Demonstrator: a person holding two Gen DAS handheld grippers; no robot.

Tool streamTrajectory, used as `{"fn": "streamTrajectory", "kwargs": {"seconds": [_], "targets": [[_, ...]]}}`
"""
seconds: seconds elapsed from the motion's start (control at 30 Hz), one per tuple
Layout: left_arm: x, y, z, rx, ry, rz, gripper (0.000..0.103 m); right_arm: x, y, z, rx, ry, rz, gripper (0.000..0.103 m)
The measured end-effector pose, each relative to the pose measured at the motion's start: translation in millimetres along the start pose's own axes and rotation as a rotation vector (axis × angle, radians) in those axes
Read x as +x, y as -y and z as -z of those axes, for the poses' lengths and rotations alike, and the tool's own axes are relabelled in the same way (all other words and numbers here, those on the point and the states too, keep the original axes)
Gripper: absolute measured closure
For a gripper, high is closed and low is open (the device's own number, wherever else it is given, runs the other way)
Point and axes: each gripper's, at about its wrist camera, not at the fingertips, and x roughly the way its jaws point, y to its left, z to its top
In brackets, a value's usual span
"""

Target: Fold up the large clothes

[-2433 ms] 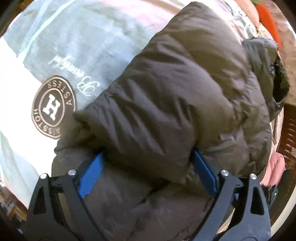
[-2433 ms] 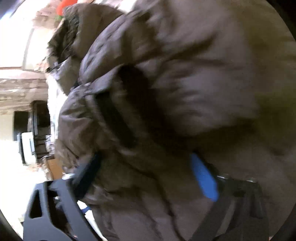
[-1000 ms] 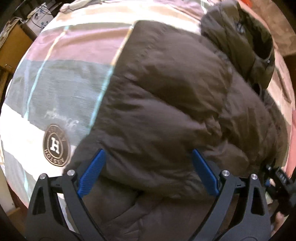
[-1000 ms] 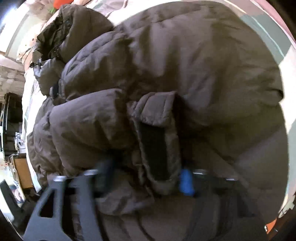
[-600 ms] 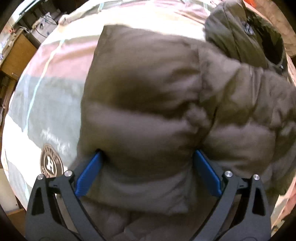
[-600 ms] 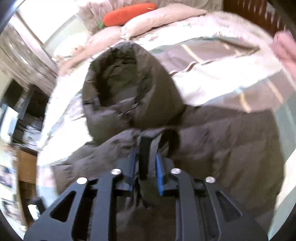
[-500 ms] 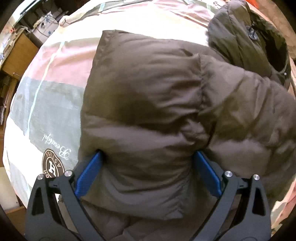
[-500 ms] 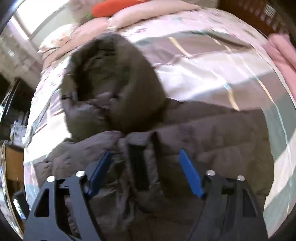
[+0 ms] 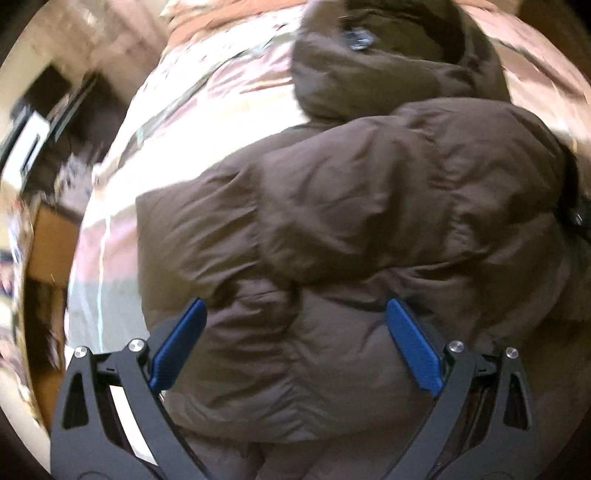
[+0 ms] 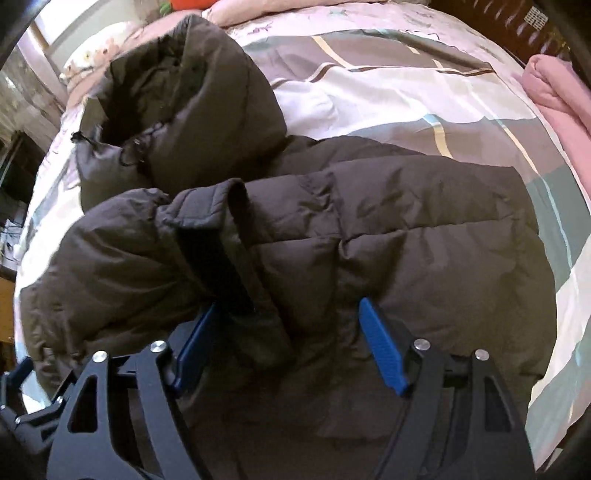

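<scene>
A brown puffer jacket [image 9: 369, 221] lies folded on the bed, its hood [image 9: 388, 62] at the far end. In the right wrist view the jacket [image 10: 406, 229] has a sleeve cuff [image 10: 229, 251] lying across its body, and the hood [image 10: 192, 103] is at the upper left. My left gripper [image 9: 295, 332] is open, its blue pads [image 9: 177, 343] spread just above the jacket's near part. My right gripper [image 10: 288, 332] is open, with the cuff's end between its pads [image 10: 380, 347], not clamped.
The striped bedspread [image 10: 406, 85] shows around the jacket. A folded pink cloth [image 10: 557, 96] lies at the right edge of the bed. Pillows and an orange cushion [image 10: 192, 3] are at the head. Dark furniture and a cardboard box [image 9: 51, 251] stand left of the bed.
My right gripper, shut on the sleeve cuff 0.6 s ago, has opened and let it go. My left gripper has stayed open and drawn back, so more of the jacket and hood shows.
</scene>
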Motion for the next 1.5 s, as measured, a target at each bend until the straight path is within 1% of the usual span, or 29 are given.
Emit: {"fn": "streamTrajectory", "kwargs": {"seconds": [0.1, 0.2, 0.37, 0.43, 0.47, 0.53, 0.6, 0.67, 0.8, 0.93, 1.03, 1.17, 1.4, 1.5], "targets": [[2, 15, -1, 0.053, 0.022, -0.033, 0.004, 7, -2, -1, -0.024, -0.006, 0.021, 0.023], [9, 21, -1, 0.074, 0.026, -0.057, 0.004, 21, -4, -4, -0.05, -0.015, 0.048, 0.018], [16, 17, 1, 0.052, 0.004, -0.037, 0.004, 37, -5, -10, -0.07, -0.03, 0.071, 0.011], [25, 14, -2, 0.037, -0.016, -0.028, 0.003, 43, -6, -12, -0.08, -0.036, 0.076, 0.007], [26, 13, -2, 0.033, -0.024, -0.026, 0.003, 44, -6, -13, -0.087, -0.039, 0.08, 0.007], [22, 8, -4, 0.008, -0.024, -0.017, 0.003, 39, -7, -13, -0.092, -0.037, 0.086, 0.007], [14, 1, -5, -0.018, -0.007, -0.009, 0.003, 27, -10, -11, -0.103, -0.011, 0.09, 0.007], [10, -5, -6, -0.042, -0.011, 0.003, 0.003, 15, -11, -7, -0.109, 0.015, 0.093, 0.007], [20, -11, -7, -0.062, -0.036, 0.01, 0.003, -1, -17, 0, -0.127, 0.05, 0.097, 0.007], [35, -6, -6, -0.051, -0.062, -0.009, 0.003, 11, -22, 4, -0.161, 0.021, 0.106, 0.007], [40, -4, -6, -0.049, -0.071, -0.015, 0.003, 20, -13, 3, -0.134, -0.01, 0.083, 0.007], [35, -4, -4, -0.049, -0.068, -0.02, 0.003, 5, -15, 6, -0.144, 0.011, 0.092, 0.007], [17, -5, 1, -0.06, -0.062, -0.001, 0.003, -21, -17, 19, -0.181, 0.049, 0.117, 0.007], [12, -2, 5, -0.054, -0.06, 0.004, 0.003, -30, -11, 28, -0.18, 0.047, 0.123, 0.007]]}}
